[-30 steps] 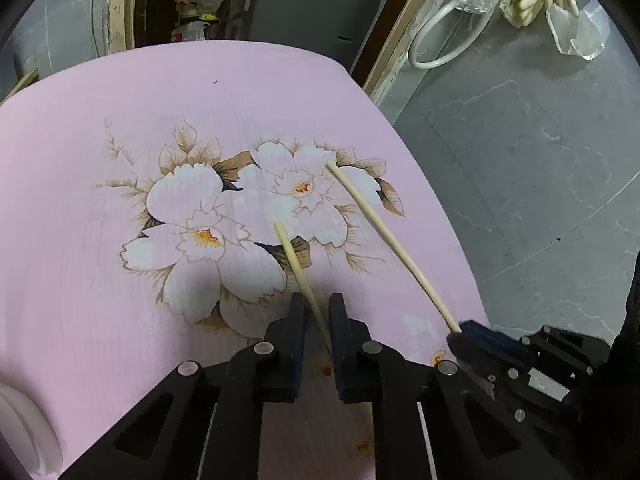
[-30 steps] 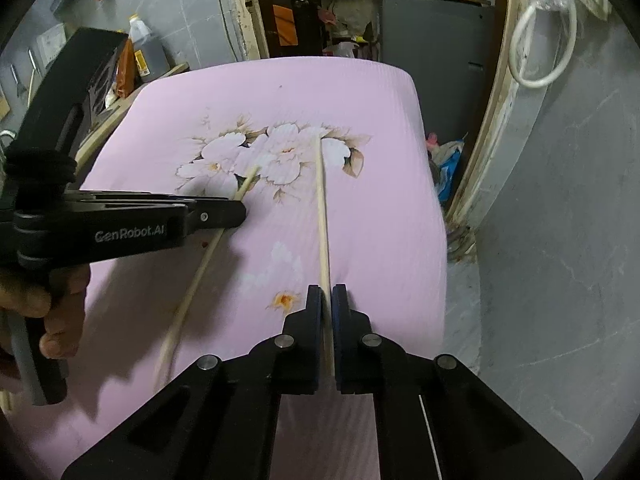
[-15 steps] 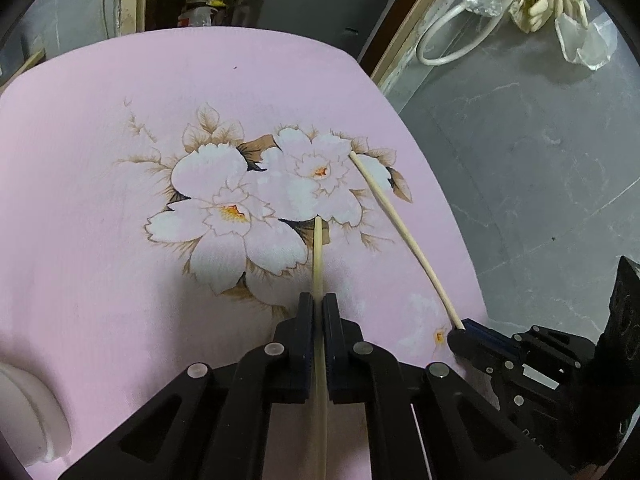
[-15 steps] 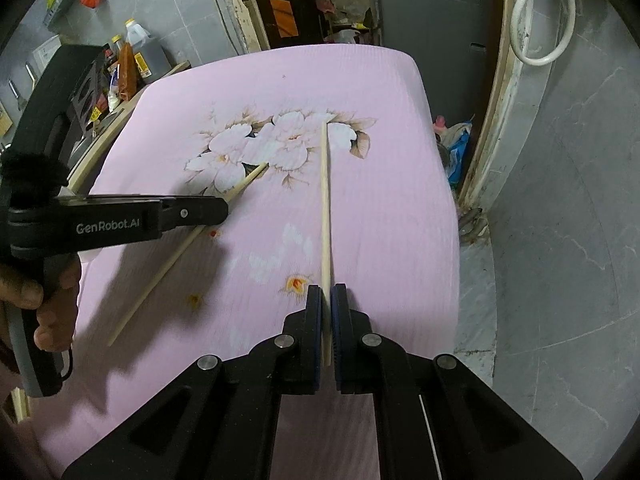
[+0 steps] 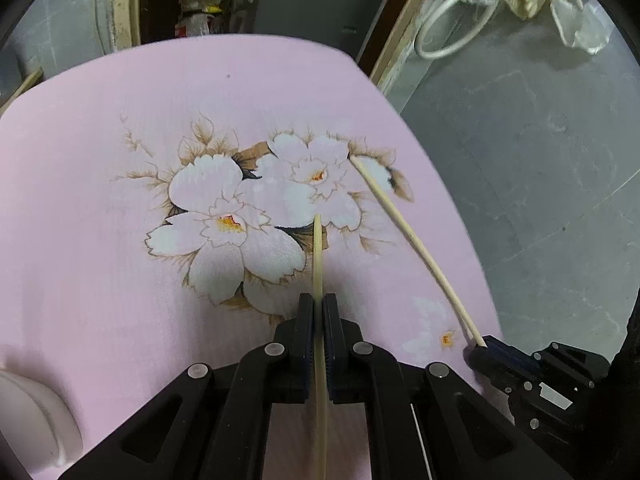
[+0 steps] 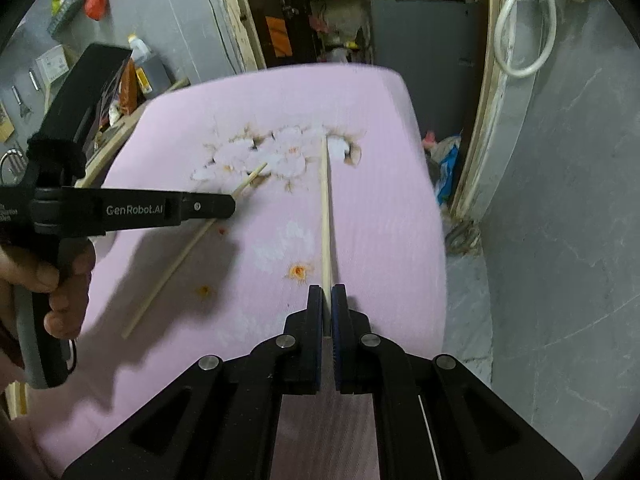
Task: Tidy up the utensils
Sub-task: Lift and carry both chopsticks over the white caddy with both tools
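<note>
Both chopsticks have swung round since a second ago: the left chopstick (image 5: pixel 318 256) was angled off to one side and now runs straight out along its tool. Left tool (image 5: pixel 319 308) is clamped on it, tip hanging over the printed flower (image 5: pixel 224 220) on the pink bench cloth (image 5: pixel 100 280). Right tool (image 6: pixel 327 300) is pinched shut on the right chopstick (image 6: pixel 325 208), tip at the flower's far edge. I'd bring the two parallel, ends level, before putting them down together. A white container (image 5: pixel 28 420) peeks in near the left tool; can't tell what's in it.
</note>
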A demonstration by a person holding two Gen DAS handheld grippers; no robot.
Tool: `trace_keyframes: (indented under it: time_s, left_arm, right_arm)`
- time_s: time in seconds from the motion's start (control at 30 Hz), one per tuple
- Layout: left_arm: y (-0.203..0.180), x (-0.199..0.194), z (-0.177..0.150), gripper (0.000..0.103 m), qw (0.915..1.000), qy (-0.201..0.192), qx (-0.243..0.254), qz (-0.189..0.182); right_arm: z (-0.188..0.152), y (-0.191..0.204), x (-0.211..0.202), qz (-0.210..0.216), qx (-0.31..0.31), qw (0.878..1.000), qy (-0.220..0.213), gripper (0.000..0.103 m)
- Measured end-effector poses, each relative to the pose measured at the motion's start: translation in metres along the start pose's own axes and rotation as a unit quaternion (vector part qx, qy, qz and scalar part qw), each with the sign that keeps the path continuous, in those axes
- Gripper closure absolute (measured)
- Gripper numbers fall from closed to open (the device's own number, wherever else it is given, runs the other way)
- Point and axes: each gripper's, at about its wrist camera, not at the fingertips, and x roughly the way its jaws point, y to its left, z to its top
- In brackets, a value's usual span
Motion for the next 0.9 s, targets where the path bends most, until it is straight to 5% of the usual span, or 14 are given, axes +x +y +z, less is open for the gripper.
trace_keyframes:
  time_s: [0.5,0.9]
  left_arm:
    - [0.018,-0.089,-0.011,0.098,0.9878,-0.144,-0.045,-0.038]
    - [0.022,-0.147,-0.014,0.098,0.9726,-0.221,-0.052,-0.050]
  right_arm:
    - [0.039,0.024,-0.067,0.007,-0.035,0.995,-0.096,0.099]
    - [0.057,0.054,-0.104,0.029,-0.040,0.986,-0.157,0.099]
